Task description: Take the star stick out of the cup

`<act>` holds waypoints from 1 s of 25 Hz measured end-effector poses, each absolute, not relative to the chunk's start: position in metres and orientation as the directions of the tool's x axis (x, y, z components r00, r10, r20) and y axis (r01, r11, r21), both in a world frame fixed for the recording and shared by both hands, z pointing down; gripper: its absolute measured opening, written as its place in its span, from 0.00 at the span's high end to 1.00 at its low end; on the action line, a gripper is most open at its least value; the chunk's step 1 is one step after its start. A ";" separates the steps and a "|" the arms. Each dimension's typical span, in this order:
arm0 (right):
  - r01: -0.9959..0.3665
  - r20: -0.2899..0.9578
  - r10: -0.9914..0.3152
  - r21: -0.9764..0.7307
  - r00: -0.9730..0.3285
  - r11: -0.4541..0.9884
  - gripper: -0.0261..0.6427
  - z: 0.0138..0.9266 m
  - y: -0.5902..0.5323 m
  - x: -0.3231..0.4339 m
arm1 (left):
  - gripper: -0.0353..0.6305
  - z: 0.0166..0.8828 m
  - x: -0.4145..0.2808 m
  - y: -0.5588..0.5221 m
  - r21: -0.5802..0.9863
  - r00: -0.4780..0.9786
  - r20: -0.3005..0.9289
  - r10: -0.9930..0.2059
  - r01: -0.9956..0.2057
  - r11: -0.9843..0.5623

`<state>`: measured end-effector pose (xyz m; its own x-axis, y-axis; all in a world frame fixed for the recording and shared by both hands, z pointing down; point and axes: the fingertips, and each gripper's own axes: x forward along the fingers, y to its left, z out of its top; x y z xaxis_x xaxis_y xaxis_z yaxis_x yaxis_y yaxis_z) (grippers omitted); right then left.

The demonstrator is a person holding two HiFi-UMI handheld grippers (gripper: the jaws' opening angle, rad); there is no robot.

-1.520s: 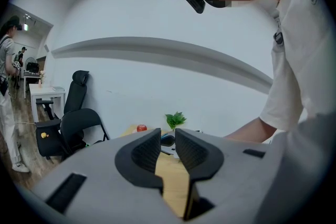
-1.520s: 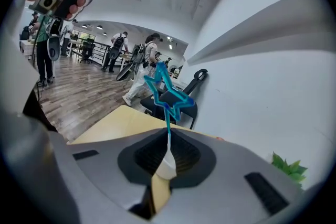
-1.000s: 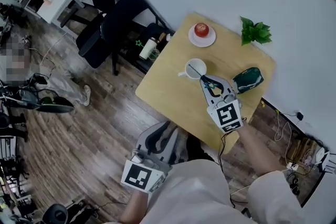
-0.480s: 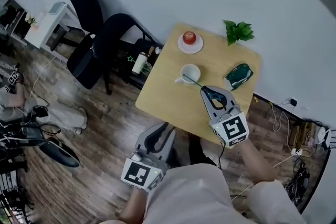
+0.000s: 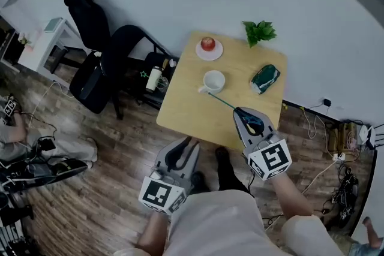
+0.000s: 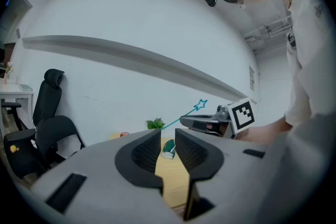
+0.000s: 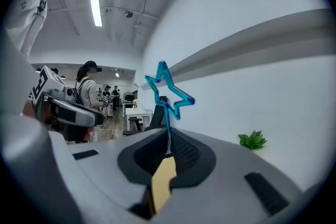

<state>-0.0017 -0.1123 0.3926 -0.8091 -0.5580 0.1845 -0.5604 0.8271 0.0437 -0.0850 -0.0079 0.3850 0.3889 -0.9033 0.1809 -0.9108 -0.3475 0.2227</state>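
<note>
Right claw (image 7: 169, 145) grips the star stick (image 7: 168, 126), held clear of the cup (image 5: 214, 80); removal looks done. Left claw (image 6: 167, 140) is slightly parted and empty.

Grey left gripper (image 6: 168, 136), grey right gripper (image 7: 167, 139) — white shirt (image 5: 222, 222).

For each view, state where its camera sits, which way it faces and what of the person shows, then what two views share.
Head view: on the head, facing steeply down at table, cup, left gripper and right gripper; forearms, shirt show.
Left gripper view: on the left gripper, facing the wall along its open jaws; shirt at right.
Right gripper view: on the right gripper, facing the room along jaws shut on the star stick; shirt upper left.
Shared: both gripper views show the plant and each other's gripper.
</note>
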 end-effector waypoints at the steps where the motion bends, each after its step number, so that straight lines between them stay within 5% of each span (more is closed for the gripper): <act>1: -0.577 0.181 -0.574 0.041 -0.799 0.816 0.94 0.390 -0.106 0.001 | 0.82 0.385 -0.087 -0.005 0.223 0.395 0.179 -0.901 -0.908 -0.354; 25: -0.725 0.181 -0.702 -0.143 -0.689 0.674 0.94 0.376 0.006 0.059 | 0.82 0.387 -0.064 0.049 0.238 0.506 0.133 -0.852 -0.851 -0.468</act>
